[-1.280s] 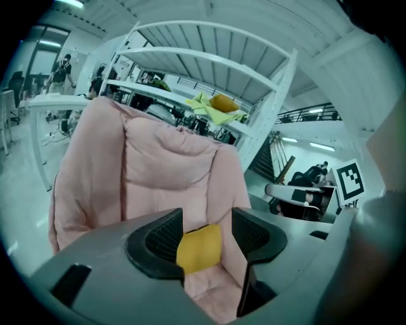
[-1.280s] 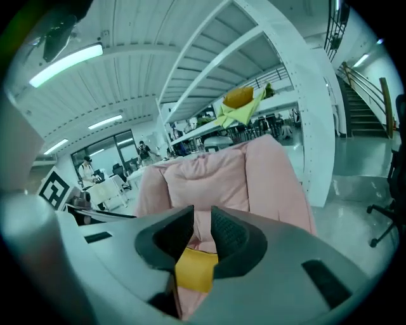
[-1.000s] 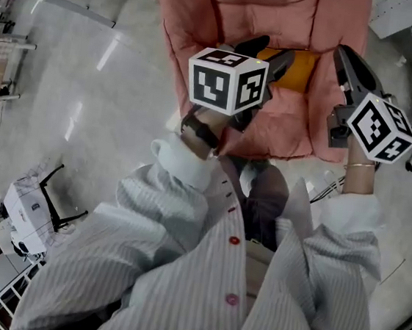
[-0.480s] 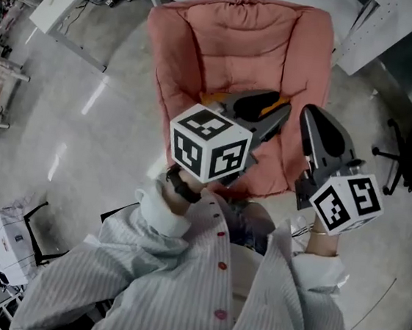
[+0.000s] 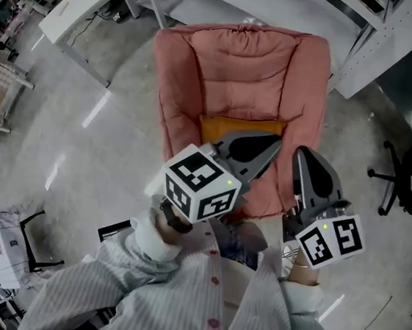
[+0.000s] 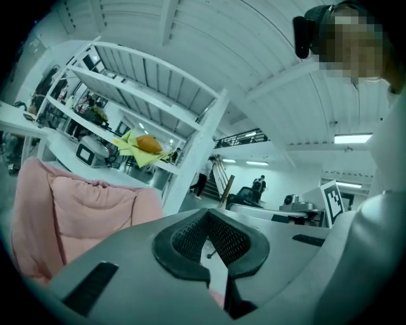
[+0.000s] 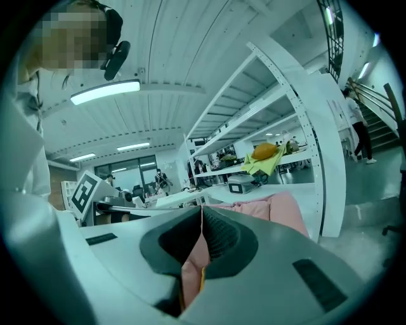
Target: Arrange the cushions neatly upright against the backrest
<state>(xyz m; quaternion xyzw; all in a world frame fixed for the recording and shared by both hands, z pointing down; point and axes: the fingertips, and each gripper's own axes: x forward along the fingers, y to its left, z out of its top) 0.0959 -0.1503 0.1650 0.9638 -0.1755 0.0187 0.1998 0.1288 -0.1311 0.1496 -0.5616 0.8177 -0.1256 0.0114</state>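
An orange cushion (image 5: 238,128) stands against the backrest of the pink armchair (image 5: 239,68), on the back of the seat. Both grippers hover in front of the seat, a little short of the cushion and apart from it. My left gripper (image 5: 273,146) has just closed its jaws and is shut with nothing between the pads (image 6: 190,232). My right gripper (image 5: 300,153) has also just closed, shut and holding nothing. In the right gripper view, the chair's pink fabric (image 7: 279,206) shows beyond the tips. The left gripper view has the armchair (image 6: 76,209) at its left.
A white desk (image 5: 99,0) and a white shelf frame (image 5: 386,40) stand behind the armchair. A black office chair (image 5: 411,177) is at the right. A shelf bears a yellow cloth (image 6: 143,147). People stand far off by some stairs (image 6: 204,174). Grey floor surrounds the chair.
Both grippers have risen and drawn back from the seat. The left jaws went from open to shut. The orange cushion now shows alone against the backrest, and the whole armchair is in view.
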